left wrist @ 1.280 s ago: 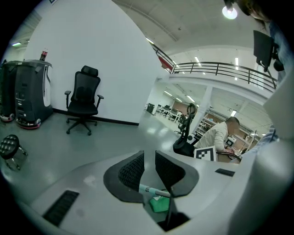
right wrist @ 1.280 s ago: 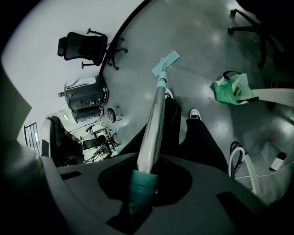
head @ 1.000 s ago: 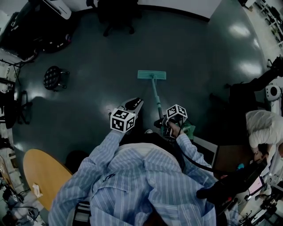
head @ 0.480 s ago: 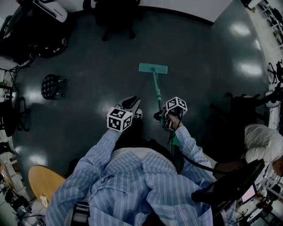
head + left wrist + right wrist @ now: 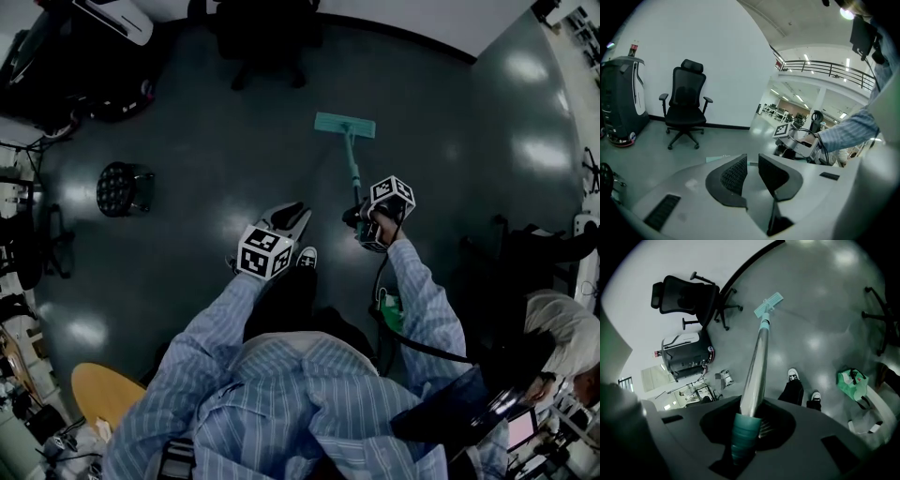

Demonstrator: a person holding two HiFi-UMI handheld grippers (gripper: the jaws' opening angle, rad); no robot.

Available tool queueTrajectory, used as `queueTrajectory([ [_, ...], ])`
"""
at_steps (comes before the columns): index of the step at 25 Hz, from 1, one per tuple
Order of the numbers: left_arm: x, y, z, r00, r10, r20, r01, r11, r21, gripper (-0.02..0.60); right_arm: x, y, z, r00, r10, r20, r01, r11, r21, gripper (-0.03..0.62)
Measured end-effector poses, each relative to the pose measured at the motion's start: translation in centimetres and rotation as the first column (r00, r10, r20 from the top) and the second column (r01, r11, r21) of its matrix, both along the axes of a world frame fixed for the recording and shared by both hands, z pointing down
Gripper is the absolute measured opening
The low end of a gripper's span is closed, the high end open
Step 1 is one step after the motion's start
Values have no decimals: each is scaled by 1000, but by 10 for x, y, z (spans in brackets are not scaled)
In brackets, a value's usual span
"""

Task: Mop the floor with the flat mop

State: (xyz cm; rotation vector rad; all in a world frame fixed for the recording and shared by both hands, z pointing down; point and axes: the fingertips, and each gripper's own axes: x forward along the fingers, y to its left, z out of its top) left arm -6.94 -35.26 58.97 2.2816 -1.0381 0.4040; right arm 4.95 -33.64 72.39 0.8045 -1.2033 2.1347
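Note:
The flat mop's teal head (image 5: 345,125) lies on the dark floor ahead of me, near the chair. Its metal handle (image 5: 353,169) runs back to my right gripper (image 5: 364,221), which is shut on it. In the right gripper view the jaws clamp the teal grip (image 5: 742,437). From there the shaft (image 5: 757,366) reaches out to the mop head (image 5: 768,304). My left gripper (image 5: 291,217) hangs to the left of the handle, apart from it. Its jaws (image 5: 752,171) stand a narrow gap apart with nothing between them.
A black office chair (image 5: 267,37) stands by the far wall, with a dark machine (image 5: 621,101) to its left. A black stool (image 5: 122,187) is at the left, a round wooden table (image 5: 103,394) behind me at the left. A green bag (image 5: 853,379) sits by my feet.
The right gripper has pushed the mop forward and to the right, so the mop head slid toward the chair. The left gripper followed alongside, still holding nothing.

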Motion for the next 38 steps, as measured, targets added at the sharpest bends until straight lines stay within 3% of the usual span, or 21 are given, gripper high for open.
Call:
queueTrajectory([
  [10,-25,-11,11,997,-69,-20,68,996,-66,78,-10,-117,5,999,39,-8,-38,999,33,63],
  [18,-42,-1,35,993,-118,-8,117,988,-105,78,-8,-146,35,998,49,-28,-48,998,48,62],
  [27,-35,7,35,998,-58,25,60,995,-82,78,0,-89,31,997,81,1,-81,996,29,60],
  [38,0,88,13,1000,2,24,-1,999,-44,78,10,81,13,995,96,26,-96,995,10,60],
])
